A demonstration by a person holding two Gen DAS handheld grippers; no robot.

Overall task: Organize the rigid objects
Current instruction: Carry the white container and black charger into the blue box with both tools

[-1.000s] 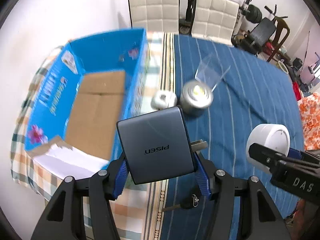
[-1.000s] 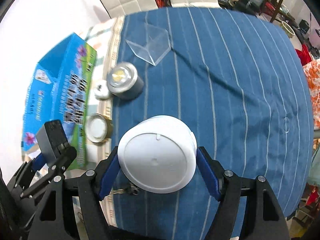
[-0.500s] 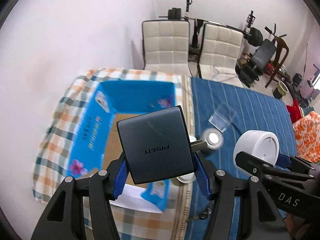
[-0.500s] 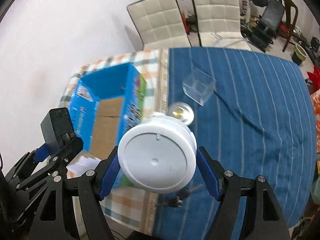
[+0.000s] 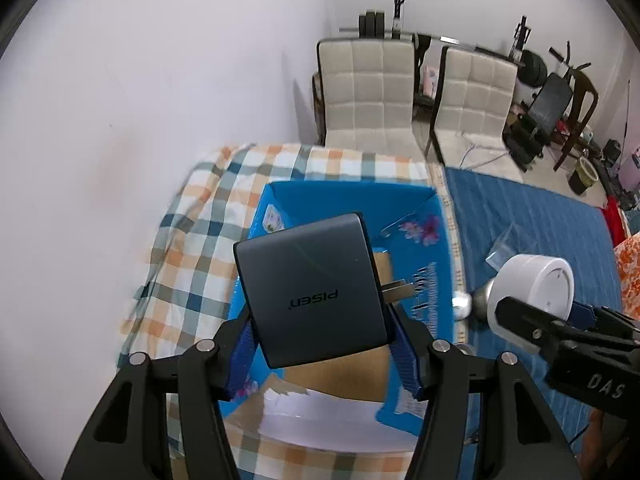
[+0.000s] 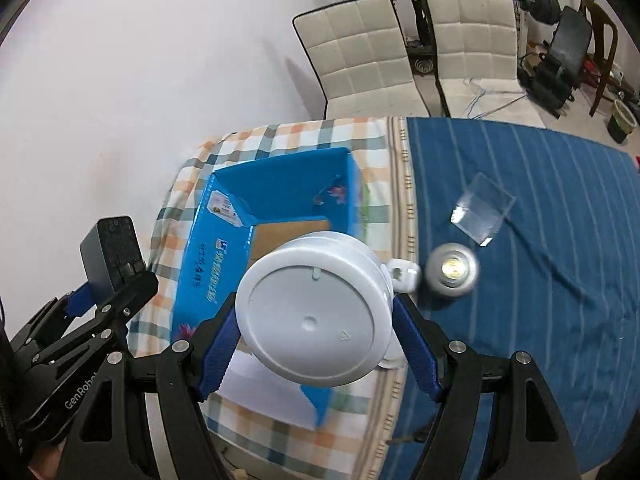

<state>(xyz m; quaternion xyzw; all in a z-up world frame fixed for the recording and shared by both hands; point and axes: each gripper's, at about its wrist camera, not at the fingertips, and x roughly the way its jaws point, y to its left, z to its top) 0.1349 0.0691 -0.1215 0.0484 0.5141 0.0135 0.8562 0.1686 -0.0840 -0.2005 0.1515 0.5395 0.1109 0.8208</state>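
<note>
Charger (image 5: 310, 288), pinched flat in the left tool (image 5: 320, 338), hangs over the blue box (image 5: 352, 200) whose long axis runs toward twelve o'clock, while the right tool (image 6: 316, 344) at three o'clock clamps a white round container (image 6: 316, 312).

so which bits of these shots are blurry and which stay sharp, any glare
Left wrist view: the PISEN charger in the left gripper is crisp, while the blue cardboard box smears with motion blur. Right wrist view: the white round container in the right gripper is sharp; the metal tin is streaked, with a bright glare spot on top. Both views bend strongly at the edges.
</note>
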